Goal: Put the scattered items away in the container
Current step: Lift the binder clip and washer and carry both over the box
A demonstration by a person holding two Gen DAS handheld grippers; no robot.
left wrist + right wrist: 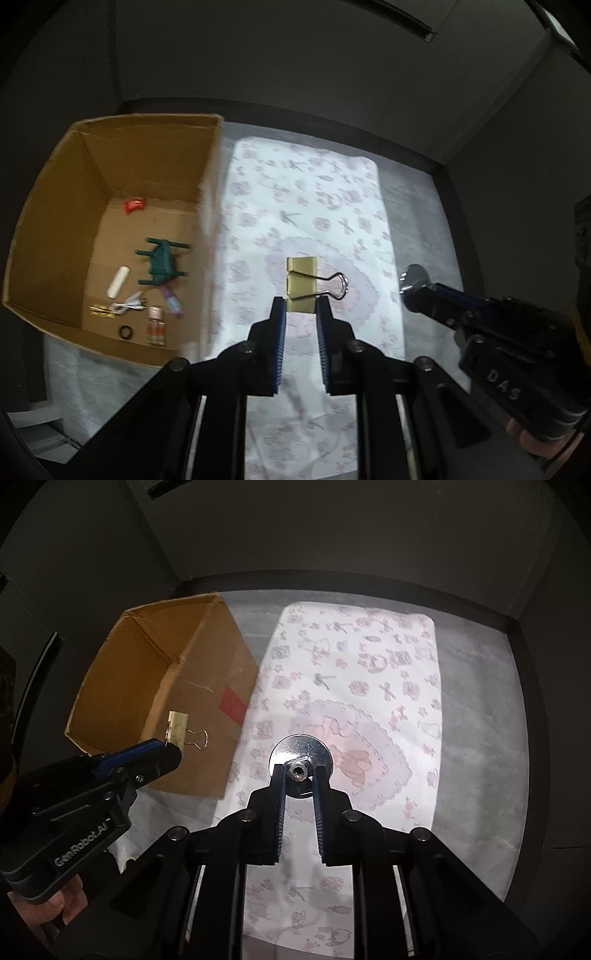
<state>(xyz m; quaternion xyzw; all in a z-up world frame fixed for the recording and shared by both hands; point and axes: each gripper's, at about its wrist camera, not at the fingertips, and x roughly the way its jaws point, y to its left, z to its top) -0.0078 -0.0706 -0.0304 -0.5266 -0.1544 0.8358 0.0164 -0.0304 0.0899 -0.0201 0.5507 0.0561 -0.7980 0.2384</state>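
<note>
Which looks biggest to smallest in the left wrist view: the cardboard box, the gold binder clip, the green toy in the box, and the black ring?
1. cardboard box
2. green toy and gold binder clip: similar in apparent size, and the clip is nearer the camera, so unranked
3. black ring

"DAS" on right hand-held gripper (410, 291) body; "GenRobot.AI" on left hand-held gripper (173, 747) body.

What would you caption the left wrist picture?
Left gripper holds a gold binder clip above the patterned mat, beside the cardboard box.
</note>
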